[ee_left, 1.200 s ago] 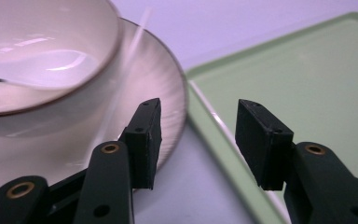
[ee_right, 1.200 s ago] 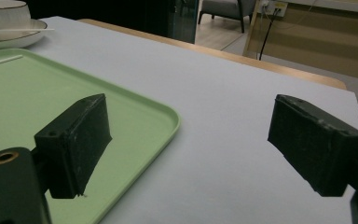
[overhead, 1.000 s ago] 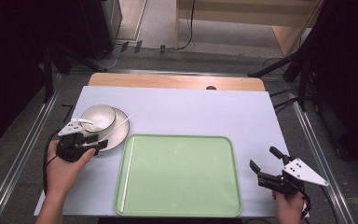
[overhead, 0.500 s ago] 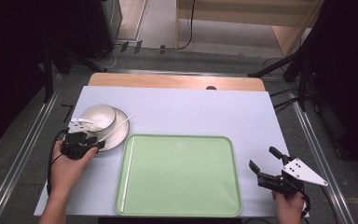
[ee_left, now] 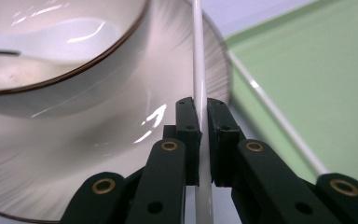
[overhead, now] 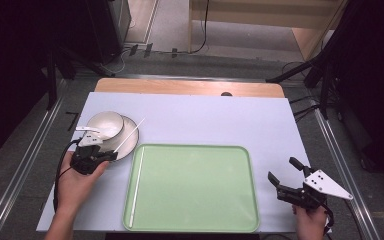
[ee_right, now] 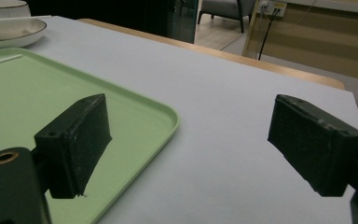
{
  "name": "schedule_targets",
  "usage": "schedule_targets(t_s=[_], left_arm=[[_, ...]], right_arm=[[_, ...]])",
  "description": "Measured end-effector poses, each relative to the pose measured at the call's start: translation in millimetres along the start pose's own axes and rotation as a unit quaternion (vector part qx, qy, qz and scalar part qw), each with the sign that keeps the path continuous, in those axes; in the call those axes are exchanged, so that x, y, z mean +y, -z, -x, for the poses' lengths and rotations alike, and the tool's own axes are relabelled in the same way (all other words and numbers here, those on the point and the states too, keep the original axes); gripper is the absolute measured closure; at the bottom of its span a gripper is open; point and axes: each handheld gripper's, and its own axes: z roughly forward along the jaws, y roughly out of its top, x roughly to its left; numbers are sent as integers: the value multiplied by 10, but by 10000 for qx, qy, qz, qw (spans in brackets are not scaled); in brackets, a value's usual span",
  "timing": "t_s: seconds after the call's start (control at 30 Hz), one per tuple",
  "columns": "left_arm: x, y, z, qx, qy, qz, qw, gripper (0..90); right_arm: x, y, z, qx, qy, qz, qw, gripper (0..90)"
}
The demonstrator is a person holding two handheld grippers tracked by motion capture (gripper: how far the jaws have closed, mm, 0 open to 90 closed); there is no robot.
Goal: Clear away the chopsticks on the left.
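Left gripper view, close in: left claw has just been closing and now pinches a thin white chopstick between its pads. The stick runs straight up the frame across the plate, beside the bowl. Bowl is glossy white with a fine dark rim line; a white spoon lies inside it, something the high view is too small to resolve.

High view gives the layout instead: left claw at the plate's near edge, chopstick slanting up and away over that edge, far tip past the plate. Bowl sits on the plate, at the tabletop's left side. A second chopstick lies along the left inner edge of the green tray.

Right claw is held low at the tabletop's right near corner, well apart from the tray. Right gripper view: right claw wide apart, nothing between, tray corner just below its left pad.

Tabletop pale blue-grey over a wooden edge at the far side. Room dark, grey floor, cables and stand legs beyond.
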Motion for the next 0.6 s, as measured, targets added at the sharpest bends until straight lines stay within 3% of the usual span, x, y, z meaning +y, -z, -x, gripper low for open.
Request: schedule_targets(t_s=[0.23,0.6], left_arm=[[61,0,385,-180,-185,71,9996,850],[-75,-165,944,-573,-95,-227,9981,850]], right_arm=[[3,11,9,-3,10,32,10000,130],[10,23,12,6,10,56,10000,130]])
